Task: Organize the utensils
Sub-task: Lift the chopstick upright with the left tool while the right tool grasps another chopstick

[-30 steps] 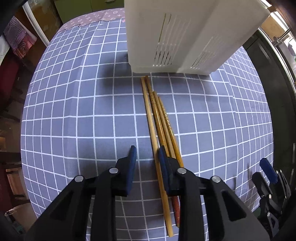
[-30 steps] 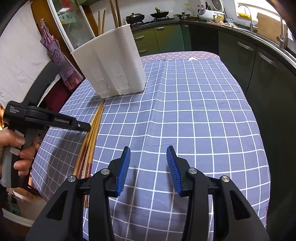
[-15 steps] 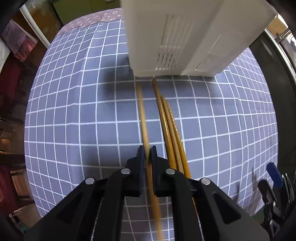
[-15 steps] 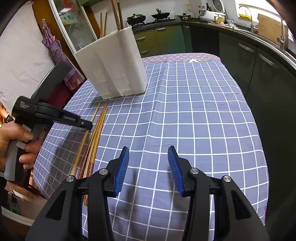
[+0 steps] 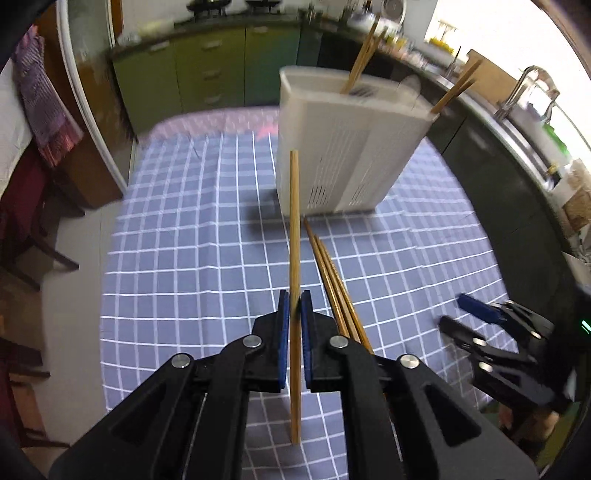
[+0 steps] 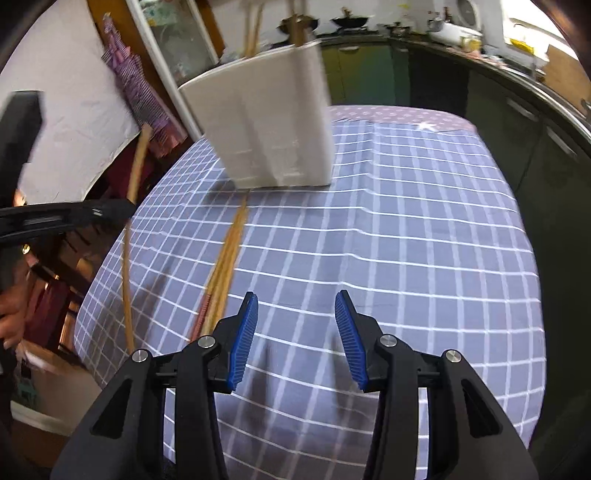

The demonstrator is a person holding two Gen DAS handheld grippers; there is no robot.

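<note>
Left tool (image 5: 294, 325) clamped one chopstick (image 5: 294, 236); right tool (image 6: 294, 339) gaped empty above counter (image 6: 424, 221) (no legible lettering anywhere).

A checked blue-grey tablecloth (image 5: 192, 258) with white grid lines covers the table, and a pinkish patterned strip (image 5: 221, 120) shows at its far edge. Behind it runs a row of green cabinets (image 5: 214, 70), dark pans (image 6: 347, 20) sitting on the counter above. Off to the right, a tap (image 5: 532, 85) stands by the bright window. On the left, a striped purple cloth (image 5: 44, 107) hangs against the wall.
</note>
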